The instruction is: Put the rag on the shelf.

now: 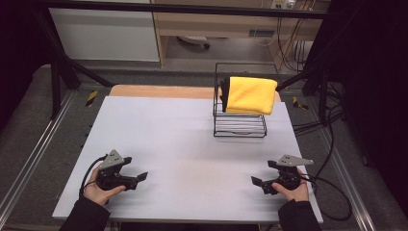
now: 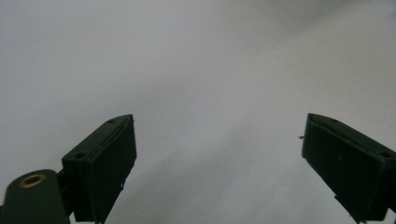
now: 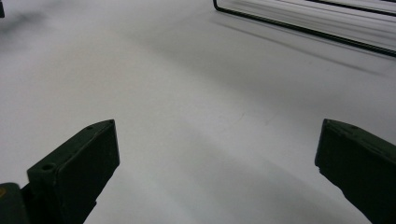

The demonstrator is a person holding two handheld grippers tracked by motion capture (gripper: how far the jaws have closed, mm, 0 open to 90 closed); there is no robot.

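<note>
A yellow cloth (image 1: 251,95) hangs folded over the top of a black wire rack (image 1: 239,126) at the back right of the white table (image 1: 183,139). My left gripper (image 1: 140,179) rests near the front left of the table, held by a hand, its jaws wide apart over bare tabletop (image 2: 215,140). My right gripper (image 1: 258,183) sits near the front right, also open with nothing between its jaws (image 3: 217,154). Both point toward the table's middle. The rack's base wire (image 3: 299,28) crosses the top of the right gripper view.
A dark item (image 1: 224,94) hangs beside the cloth on the rack. Black cables (image 1: 332,185) trail off the table's right edge. A black frame and metal rails surround the table, with a wooden strip (image 1: 159,91) along its far edge.
</note>
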